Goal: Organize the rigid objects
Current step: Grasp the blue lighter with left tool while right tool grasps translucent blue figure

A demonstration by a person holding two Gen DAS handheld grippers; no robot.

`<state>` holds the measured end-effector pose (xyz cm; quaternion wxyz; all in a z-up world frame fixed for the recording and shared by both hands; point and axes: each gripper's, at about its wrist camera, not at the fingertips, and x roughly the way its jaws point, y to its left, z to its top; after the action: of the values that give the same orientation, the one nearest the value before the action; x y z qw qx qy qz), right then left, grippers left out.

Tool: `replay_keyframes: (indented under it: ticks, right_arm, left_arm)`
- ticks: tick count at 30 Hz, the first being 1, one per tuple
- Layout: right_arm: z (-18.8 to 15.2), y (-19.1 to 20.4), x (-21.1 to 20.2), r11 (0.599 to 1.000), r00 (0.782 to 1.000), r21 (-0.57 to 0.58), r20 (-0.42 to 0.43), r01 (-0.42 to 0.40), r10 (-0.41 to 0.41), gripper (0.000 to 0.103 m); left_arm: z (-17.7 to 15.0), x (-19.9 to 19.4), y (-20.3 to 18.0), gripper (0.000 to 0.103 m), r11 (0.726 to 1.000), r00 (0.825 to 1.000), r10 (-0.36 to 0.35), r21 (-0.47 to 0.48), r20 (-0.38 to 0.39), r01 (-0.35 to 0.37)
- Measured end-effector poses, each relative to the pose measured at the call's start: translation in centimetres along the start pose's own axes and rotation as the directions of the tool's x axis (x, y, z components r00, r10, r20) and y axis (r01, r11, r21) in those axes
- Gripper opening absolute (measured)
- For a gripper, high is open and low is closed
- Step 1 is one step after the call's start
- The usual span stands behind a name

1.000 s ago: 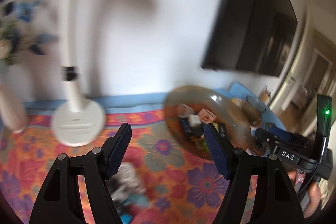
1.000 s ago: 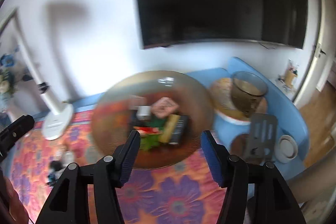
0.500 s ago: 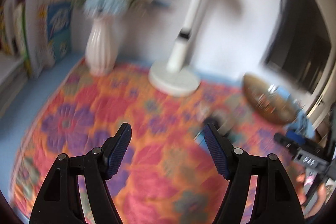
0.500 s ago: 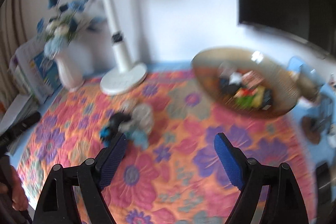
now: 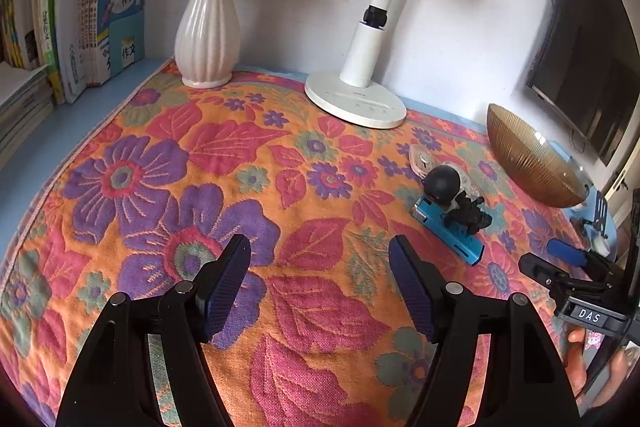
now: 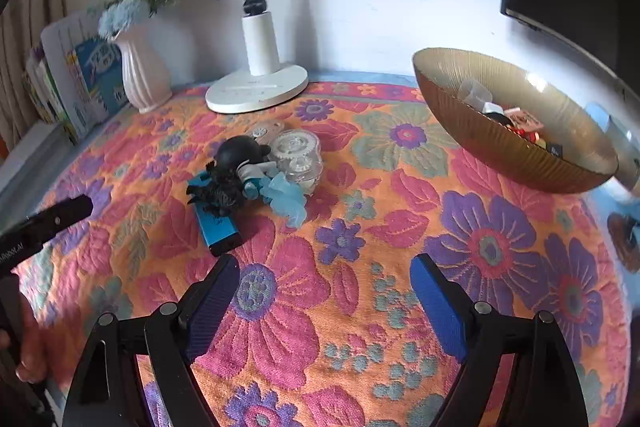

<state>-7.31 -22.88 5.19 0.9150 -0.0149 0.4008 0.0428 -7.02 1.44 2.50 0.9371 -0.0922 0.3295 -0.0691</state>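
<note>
A small heap lies on the flowered cloth: a blue flat box (image 6: 216, 227) (image 5: 448, 229), a black figure with a round head (image 6: 236, 163) (image 5: 452, 195), a clear gear case (image 6: 298, 157) and a pale blue frilly piece (image 6: 286, 199). A ribbed gold bowl (image 6: 480, 139) (image 5: 528, 155) at the right holds several small items. My left gripper (image 5: 320, 279) is open and empty, left of the heap. My right gripper (image 6: 324, 297) is open and empty, in front of the heap.
A white lamp base (image 5: 354, 99) (image 6: 256, 91) and a white vase of flowers (image 5: 208, 35) (image 6: 144, 75) stand at the back by the wall. Books (image 5: 80, 27) stand at the far left. A dark screen (image 5: 592, 67) hangs at the right.
Both grippers have pulled back from the gold bowl and swung left over the cloth. The heap of items now lies ahead of them. Both stay open and empty.
</note>
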Motion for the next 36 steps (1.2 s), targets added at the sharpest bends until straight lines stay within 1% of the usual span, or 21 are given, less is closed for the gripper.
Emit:
replay_keyframes:
  ticks: [3, 5, 7, 9, 10, 11, 12, 13, 14, 18, 21, 23, 25, 26, 27, 29, 31, 32, 33, 34, 36]
  right_arm:
    - [-0.2, 0.7, 0.0, 0.999, 1.000, -0.036, 0.002, 0.023, -0.022, 0.086]
    - [-0.2, 0.9, 0.1, 0.998, 0.999, -0.046, -0.002, 0.034, -0.034, 0.087]
    - [-0.2, 0.8, 0.2, 0.998, 0.999, -0.043, -0.009, 0.044, -0.044, 0.087]
    - [-0.1, 0.5, 0.1, 0.998, 0.998, -0.021, -0.006, 0.066, -0.066, 0.087]
    - [0.0, 0.1, -0.2, 0.997, 0.997, 0.001, 0.000, 0.081, -0.081, 0.087]
    - [0.2, -0.4, -0.4, 0.997, 0.998, 0.033, -0.004, 0.066, -0.065, 0.086]
    - [0.4, -0.9, -0.6, 0.998, 0.999, 0.061, -0.013, 0.033, -0.032, 0.079]
    - [0.7, -1.3, -0.6, 0.996, 1.000, 0.085, -0.022, -0.010, 0.012, 0.065]
    - [1.2, -1.6, -0.6, 0.993, 0.997, 0.101, -0.038, -0.056, 0.060, 0.062]
    - [3.4, -1.2, 0.2, 0.990, 0.989, 0.070, -0.076, -0.119, 0.124, 0.059]
    - [4.2, -0.7, 1.6, 0.991, 0.987, 0.042, -0.095, -0.124, 0.127, 0.058]
    - [4.5, -0.7, 2.7, 0.986, 0.981, 0.048, -0.111, -0.157, 0.162, 0.056]
    - [4.8, -0.8, 3.5, 0.979, 0.973, 0.061, -0.119, -0.193, 0.199, 0.056]
    - [4.9, -0.8, 3.9, 0.979, 0.972, 0.063, -0.121, -0.192, 0.199, 0.056]
    - [4.9, -0.9, 4.3, 0.979, 0.972, 0.070, -0.124, -0.194, 0.201, 0.055]
    - [5.1, -1.0, 5.3, 0.975, 0.967, 0.080, -0.135, -0.208, 0.217, 0.050]
    - [5.1, -0.8, 6.0, 0.971, 0.961, 0.089, -0.150, -0.222, 0.233, 0.041]
    - [5.0, -0.8, 6.2, 0.971, 0.959, 0.086, -0.155, -0.225, 0.236, 0.036]
    - [4.9, -0.7, 6.2, 0.971, 0.958, 0.079, -0.161, -0.228, 0.238, 0.029]
    - [4.7, -0.6, 6.2, 0.971, 0.958, 0.072, -0.162, -0.226, 0.235, 0.026]
    - [4.4, -0.7, 5.9, 0.974, 0.963, 0.067, -0.146, -0.217, 0.225, 0.026]
  left_arm:
    - [-0.1, 0.0, -0.5, 0.079, 1.000, 1.000, 0.005, 0.030, 0.004, -0.005]
    - [-0.2, -0.1, -0.8, 0.080, 0.999, 1.000, 0.017, 0.047, 0.013, -0.018]
    - [-0.2, 0.1, -1.0, 0.080, 0.998, 1.000, 0.029, 0.057, 0.000, -0.029]
    - [-0.2, 0.9, -1.6, 0.080, 0.997, 0.997, 0.044, 0.059, -0.066, -0.040]
    - [-0.3, 1.2, -2.0, 0.080, 0.998, 0.995, 0.031, 0.062, -0.096, -0.025]
    - [-0.4, 1.2, -2.6, 0.080, 0.999, 0.993, -0.002, 0.054, -0.122, 0.009]
    - [-0.6, 1.1, -3.4, 0.080, 0.998, 0.990, -0.037, 0.045, -0.133, 0.044]
    - [-0.6, 0.9, -4.4, 0.080, 0.996, 0.989, -0.062, 0.048, -0.135, 0.069]
    - [-0.4, 0.8, -5.6, 0.080, 0.995, 0.988, -0.075, 0.060, -0.133, 0.084]
    - [0.3, 2.5, -10.7, 0.080, 0.985, 0.983, -0.065, 0.147, -0.170, 0.091]
    - [0.5, 4.5, -12.5, 0.080, 0.983, 0.982, -0.041, 0.167, -0.186, 0.073]
    - [0.7, 5.9, -12.7, 0.079, 0.985, 0.978, -0.009, 0.165, -0.207, 0.044]
    - [1.2, 6.8, -12.3, 0.076, 0.990, 0.977, -0.012, 0.133, -0.215, 0.041]
    - [1.3, 7.1, -12.2, 0.076, 0.991, 0.975, -0.014, 0.125, -0.221, 0.043]
    - [1.3, 7.3, -12.1, 0.072, 0.991, 0.974, -0.016, 0.124, -0.224, 0.044]
    - [1.3, 7.3, -11.9, 0.064, 0.990, 0.974, -0.029, 0.125, -0.224, 0.058]
    - [1.3, 6.8, -11.5, 0.049, 0.988, 0.973, -0.048, 0.134, -0.224, 0.080]
    - [1.3, 6.5, -11.0, 0.047, 0.987, 0.973, -0.047, 0.139, -0.224, 0.079]
    - [1.3, 6.0, -10.4, 0.046, 0.987, 0.974, -0.034, 0.143, -0.225, 0.067]
    - [1.5, 5.8, -9.6, 0.046, 0.989, 0.974, -0.017, 0.142, -0.226, 0.050]
    - [1.8, 5.2, -7.6, 0.046, 0.992, 0.976, 0.004, 0.124, -0.218, 0.024]
